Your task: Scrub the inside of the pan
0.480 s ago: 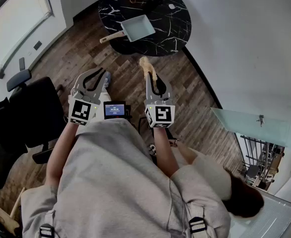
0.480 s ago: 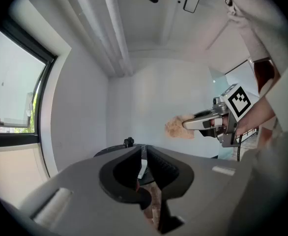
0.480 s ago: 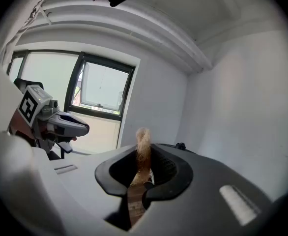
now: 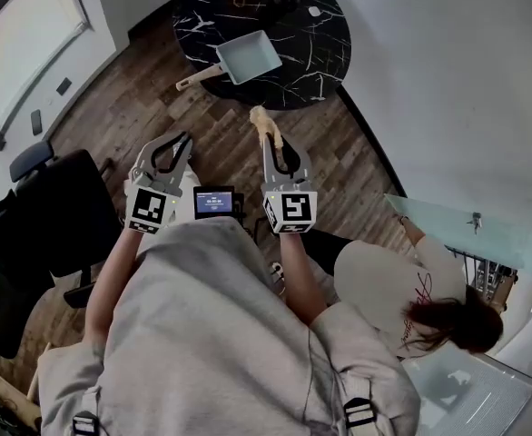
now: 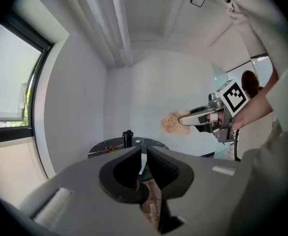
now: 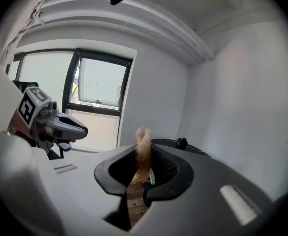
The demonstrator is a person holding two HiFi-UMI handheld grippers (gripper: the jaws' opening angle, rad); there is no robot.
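While off pan [image 4: 248, 59], scrubber [image 4: 261, 119] in tool [image 4: 269, 142].

No legible word, brand or number anywhere in the views.

Marker, cube [image 4: 149, 207] of the left gripper [image 4: 187, 137]: black-and-white square block pattern on a white field. A code pattern only, no lettering. Seen again, at an angle, in the right gripper view [image 6: 30, 107].

Marker, cube [image 4: 292, 210] of the right gripper [image 4: 268, 141]: same kind of square pattern, different block layout. Seen again in the left gripper view [image 5: 235, 96].

Small screen [image 4: 213, 203], between the two cubes: blue band with a row of light characters, too small to read.

Shirt [image 4: 384, 284] of the second person, lower right: red print near the shoulder, not readable.
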